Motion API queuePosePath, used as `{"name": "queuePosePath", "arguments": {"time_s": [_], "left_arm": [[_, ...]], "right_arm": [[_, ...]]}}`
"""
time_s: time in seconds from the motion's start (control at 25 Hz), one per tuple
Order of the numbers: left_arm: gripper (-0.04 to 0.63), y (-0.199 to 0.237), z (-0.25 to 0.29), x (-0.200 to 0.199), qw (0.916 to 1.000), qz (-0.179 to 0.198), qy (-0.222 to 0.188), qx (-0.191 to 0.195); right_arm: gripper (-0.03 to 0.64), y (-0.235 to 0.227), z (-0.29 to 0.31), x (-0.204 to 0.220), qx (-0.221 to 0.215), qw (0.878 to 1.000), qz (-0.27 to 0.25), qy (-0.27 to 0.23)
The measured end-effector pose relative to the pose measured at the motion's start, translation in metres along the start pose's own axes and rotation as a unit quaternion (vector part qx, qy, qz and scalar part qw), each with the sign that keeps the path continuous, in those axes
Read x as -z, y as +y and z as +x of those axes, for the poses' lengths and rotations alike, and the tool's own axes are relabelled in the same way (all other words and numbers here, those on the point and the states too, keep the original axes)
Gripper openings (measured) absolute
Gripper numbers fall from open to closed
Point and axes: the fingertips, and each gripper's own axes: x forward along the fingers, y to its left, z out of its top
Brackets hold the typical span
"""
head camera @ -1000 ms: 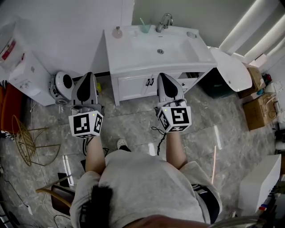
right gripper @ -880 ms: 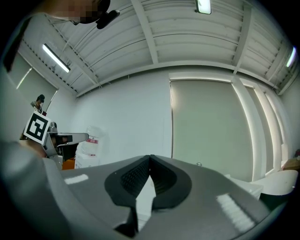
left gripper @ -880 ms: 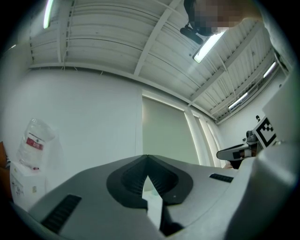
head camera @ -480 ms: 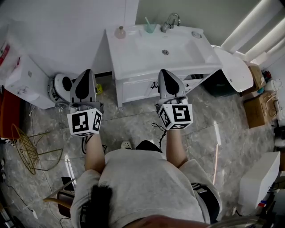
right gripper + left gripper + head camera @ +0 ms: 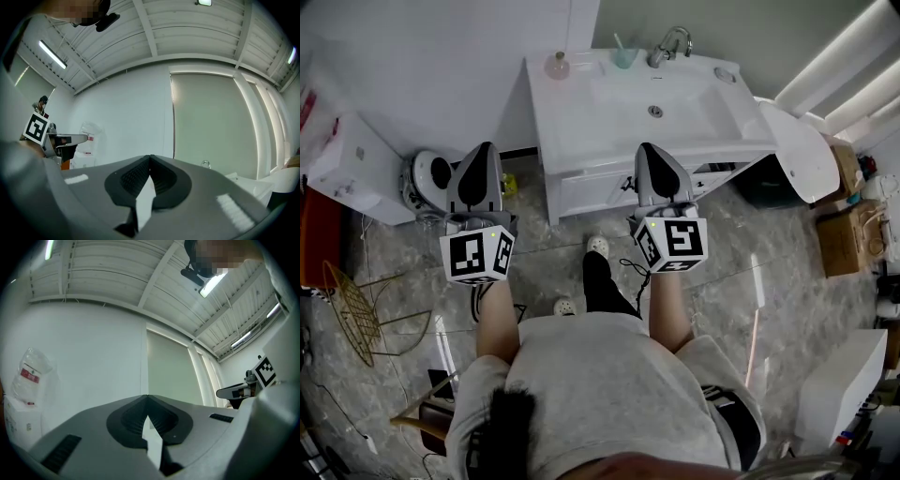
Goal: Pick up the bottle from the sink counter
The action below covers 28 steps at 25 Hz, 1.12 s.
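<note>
Stepping closer, we now have a dark trouser leg and a pale shoe [image 5: 597, 246] forward between the grippers, where a second ago only floor showed; the sink counter [image 5: 549, 122] has drawn a little nearer, and both grippers ride in front of us much as before. Our left gripper [image 5: 484, 150] has its jaws pressed together on nothing, its own view aimed up at wall and ceiling; the bottle [image 5: 557, 66] stands upright on the counter's back left corner, well apart from either gripper. It is small, round-bodied and narrow-necked, possibly glass, though it is too small to tell; we judge it light, stiff, smooth and breakable, best pinched across the belly. Right of it stand a cup [image 5: 623, 58] and the faucet [image 5: 671, 43]; our right gripper [image 5: 648, 150] is likewise closed and empty.
</note>
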Motion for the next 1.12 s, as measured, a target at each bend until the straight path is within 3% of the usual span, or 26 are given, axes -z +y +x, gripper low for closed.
{"name": "queuePosePath", "arguments": {"time_s": [0.64,1.12], "left_arm": [[0.006,0.002,0.153,0.027,0.9994,0.008,-0.008,-0.031],[0.006,-0.012,0.24,0.046,0.9982,0.011,-0.011,-0.058]], "right_arm": [[0.011,-0.086,0.143,0.015,-0.049,0.999,0.0,-0.007],[0.011,-0.152,0.214,0.029,-0.079,0.997,0.009,-0.009]]}}
